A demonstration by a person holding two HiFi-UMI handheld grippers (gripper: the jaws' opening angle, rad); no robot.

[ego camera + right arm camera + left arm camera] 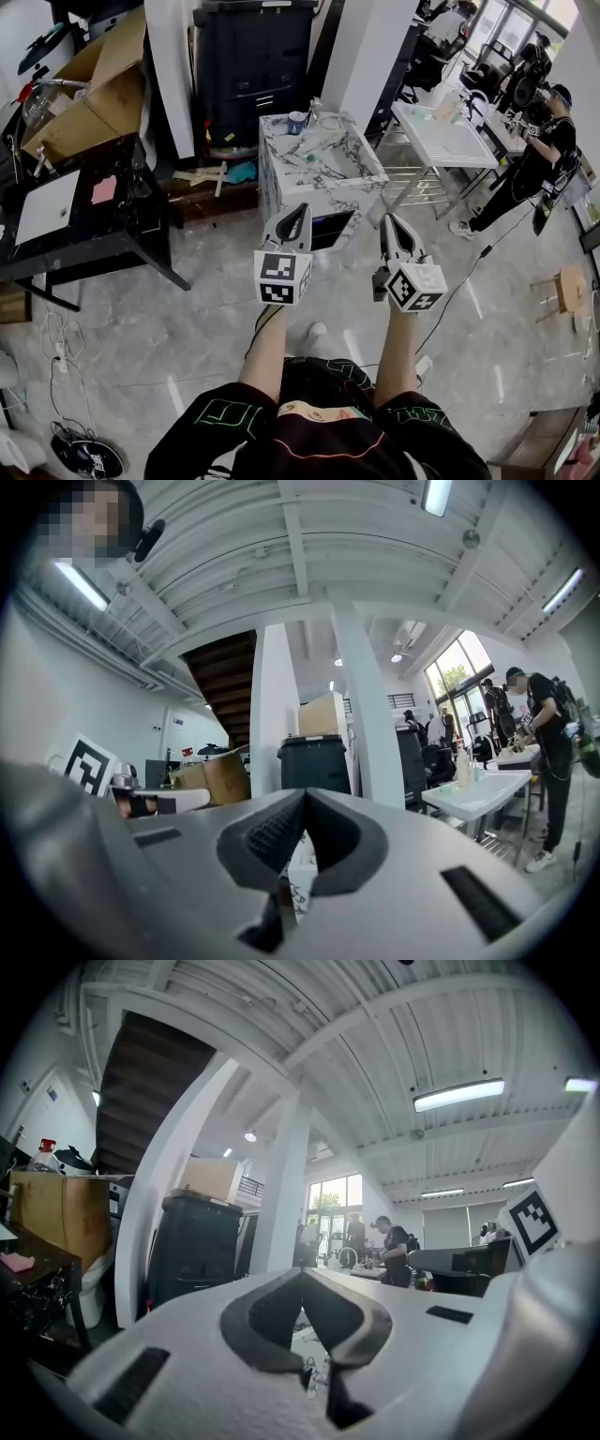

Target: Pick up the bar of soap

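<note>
The counter is white marble veined in dark grey, and the floor around it is pale grey with faint veining. Behind the counter stands a black cabinet; to its left are a brown cardboard box, a white sheet and a pink note. In front of the counter, the left tool and right tool are light grey with dark pads, each bearing a white cube with black square markers, above black sleeves patterned in green.
</note>
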